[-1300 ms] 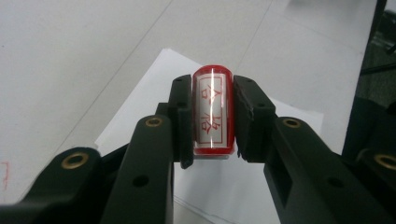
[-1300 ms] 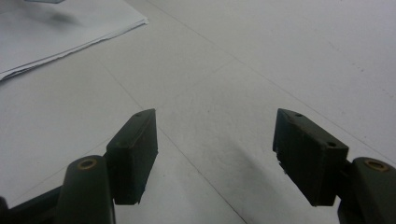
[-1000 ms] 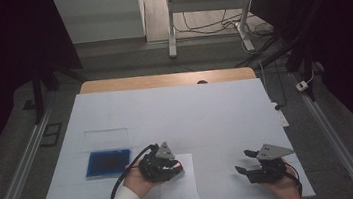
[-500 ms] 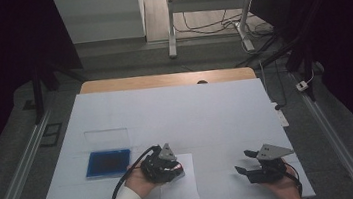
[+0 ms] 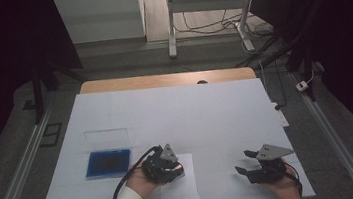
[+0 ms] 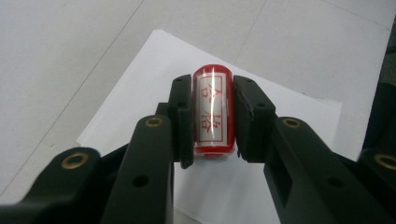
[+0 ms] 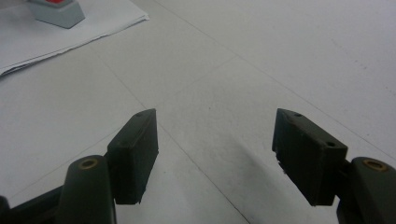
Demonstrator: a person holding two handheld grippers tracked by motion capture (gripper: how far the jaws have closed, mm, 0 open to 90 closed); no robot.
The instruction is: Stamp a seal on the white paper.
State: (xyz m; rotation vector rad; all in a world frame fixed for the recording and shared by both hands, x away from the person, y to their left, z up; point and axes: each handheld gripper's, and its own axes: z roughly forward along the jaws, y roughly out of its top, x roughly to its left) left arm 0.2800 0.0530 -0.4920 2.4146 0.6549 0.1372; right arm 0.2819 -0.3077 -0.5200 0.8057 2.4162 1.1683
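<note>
A red stamp point(image 6: 212, 112) with a white label of red characters sits between the jaws of my left gripper point(image 6: 212, 114), which is shut on it. Its grey base point(image 7: 55, 11) rests on a white sheet of paper point(image 5: 178, 187) near the table's front edge. In the high view my left gripper point(image 5: 174, 166) hovers over that sheet. My right gripper point(image 5: 245, 163) stands open to the right of the paper, low over the white table cover point(image 5: 191, 118), with nothing between its fingers point(image 7: 135, 154).
A blue ink pad point(image 5: 108, 163) with its clear lid point(image 5: 106, 136) lying behind it sits left of the paper. The wooden table edge point(image 5: 167, 79) runs along the back. Metal rails point(image 5: 17, 173) flank the table, and cables lie on the floor beyond.
</note>
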